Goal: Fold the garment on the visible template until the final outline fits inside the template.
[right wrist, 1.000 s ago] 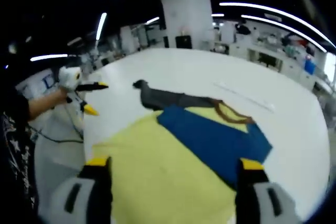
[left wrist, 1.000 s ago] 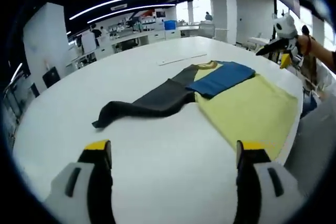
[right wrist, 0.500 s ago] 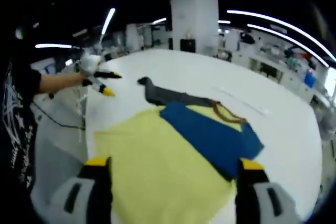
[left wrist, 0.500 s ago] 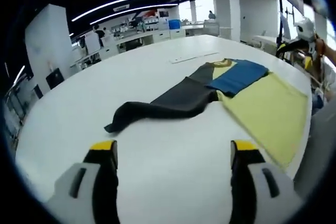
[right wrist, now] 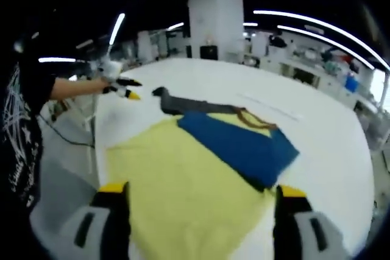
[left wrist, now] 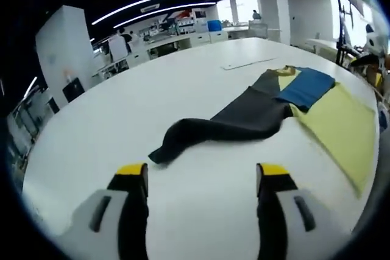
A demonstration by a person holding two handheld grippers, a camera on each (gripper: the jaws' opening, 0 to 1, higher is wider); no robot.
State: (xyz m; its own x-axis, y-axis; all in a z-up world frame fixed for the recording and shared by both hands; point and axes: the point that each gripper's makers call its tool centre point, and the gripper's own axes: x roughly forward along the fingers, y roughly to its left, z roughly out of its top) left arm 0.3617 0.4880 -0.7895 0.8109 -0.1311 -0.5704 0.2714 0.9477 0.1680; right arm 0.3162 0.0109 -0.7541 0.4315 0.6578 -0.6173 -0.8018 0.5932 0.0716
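A garment (left wrist: 286, 105) lies flat on a large white table (left wrist: 122, 120). Its yellow body (right wrist: 183, 193) spreads toward the table edge nearest the right tool's camera. A blue sleeve (right wrist: 234, 144) is folded across the upper part of the body, and a dark grey sleeve (left wrist: 225, 123) stretches straight out to the side onto bare table. The garment's long axis runs along that outstretched sleeve, from the cuff (left wrist: 159, 153) through the brown-trimmed collar (right wrist: 256, 120) to the blue sleeve's far end. In the left gripper view the cuff points toward the camera and lies just beyond the tool tips.

The left tool (left wrist: 201, 172) hovers above the bare table with its yellow-tipped jaws spread wide, pinching nothing; in the right gripper view it appears held out by a hand (right wrist: 100, 77) near the dark sleeve's cuff. The right tool (right wrist: 198, 192) hangs over the yellow body near the table edge, jaws also spread wide and empty.

A thin pale strip (left wrist: 247, 63) lies on the table beyond the collar.
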